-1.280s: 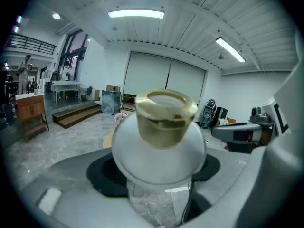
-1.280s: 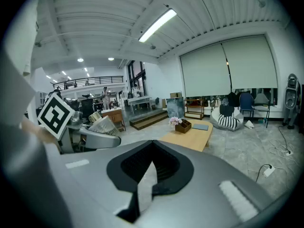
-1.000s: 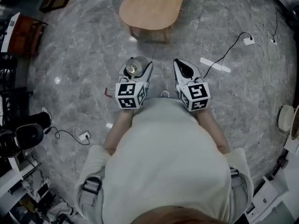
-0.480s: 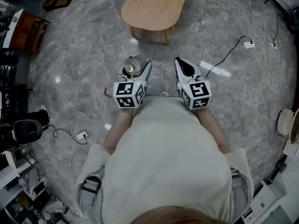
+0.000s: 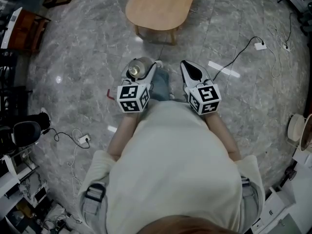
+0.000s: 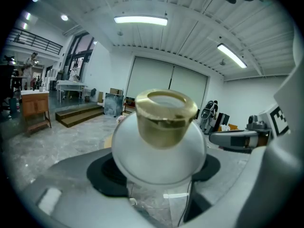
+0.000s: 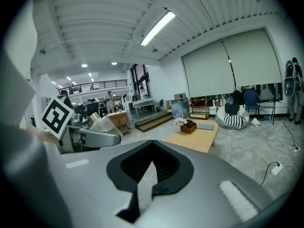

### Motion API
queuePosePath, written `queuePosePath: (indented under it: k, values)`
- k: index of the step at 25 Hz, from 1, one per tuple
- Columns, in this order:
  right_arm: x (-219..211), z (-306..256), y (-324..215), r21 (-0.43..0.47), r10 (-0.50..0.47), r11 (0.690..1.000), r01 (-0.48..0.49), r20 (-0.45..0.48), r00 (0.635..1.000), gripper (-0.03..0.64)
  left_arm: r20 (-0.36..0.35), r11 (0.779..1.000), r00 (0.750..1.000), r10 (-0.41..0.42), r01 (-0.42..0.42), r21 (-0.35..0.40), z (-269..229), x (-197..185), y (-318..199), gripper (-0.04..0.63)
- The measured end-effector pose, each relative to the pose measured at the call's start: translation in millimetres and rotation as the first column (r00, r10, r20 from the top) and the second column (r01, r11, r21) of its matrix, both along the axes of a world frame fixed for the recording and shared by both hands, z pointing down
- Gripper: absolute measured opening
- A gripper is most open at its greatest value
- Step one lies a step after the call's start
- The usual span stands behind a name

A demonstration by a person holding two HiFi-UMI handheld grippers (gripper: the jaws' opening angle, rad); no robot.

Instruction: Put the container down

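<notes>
The container (image 6: pixel 159 148) is a round frosted-glass jar with a gold neck (image 6: pixel 165 118). My left gripper (image 6: pixel 159 175) is shut on its belly and holds it upright in the air. In the head view the container (image 5: pixel 138 68) sits in the left gripper (image 5: pixel 142 76) in front of the person's body, above the marble floor. My right gripper (image 5: pixel 191 72) hovers beside it to the right, shut and holding nothing. In the right gripper view its jaws (image 7: pixel 152 172) meet with nothing between them, and the held container (image 7: pixel 97 122) shows at the left.
A low oval wooden table (image 5: pixel 158 6) stands ahead on the grey marble floor; in the right gripper view this table (image 7: pixel 197 137) carries a small box with flowers. Cables and power strips (image 5: pixel 258 44) lie on the floor right and left. Furniture lines the left edge.
The grippers keep nearly the same pose, the left one drifting slightly left. A trouser leg has come into view between the two grippers as the person steps forward.
</notes>
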State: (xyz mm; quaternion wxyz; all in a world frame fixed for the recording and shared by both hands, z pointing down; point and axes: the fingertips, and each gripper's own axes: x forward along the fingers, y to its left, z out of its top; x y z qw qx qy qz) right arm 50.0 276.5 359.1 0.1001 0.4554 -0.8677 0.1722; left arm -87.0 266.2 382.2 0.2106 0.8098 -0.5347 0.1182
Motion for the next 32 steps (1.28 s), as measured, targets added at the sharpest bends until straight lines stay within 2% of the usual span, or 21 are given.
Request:
queuePosePath:
  k: [11, 24, 32]
  values:
    - [4, 8, -75, -0.023, 0.011, 1.000, -0.011, -0.013, 1.000, 0.002, -0.012, 1.000, 1.000, 0.015, -0.015, -0.016, 9, 3, -77, 0.348]
    - [-22, -12, -204, 0.002, 0.033, 0.999, -0.033, -0.052, 0.998, 0.002, -0.012, 0.998, 0.998, 0.068, -0.068, -0.006, -2, -18, -203, 0.348]
    - [-38, -9, -268, 0.002, 0.062, 0.998, -0.062, -0.059, 0.996, 0.002, -0.008, 0.994, 0.995, 0.102, -0.102, -0.031, 8, -34, -268, 0.348]
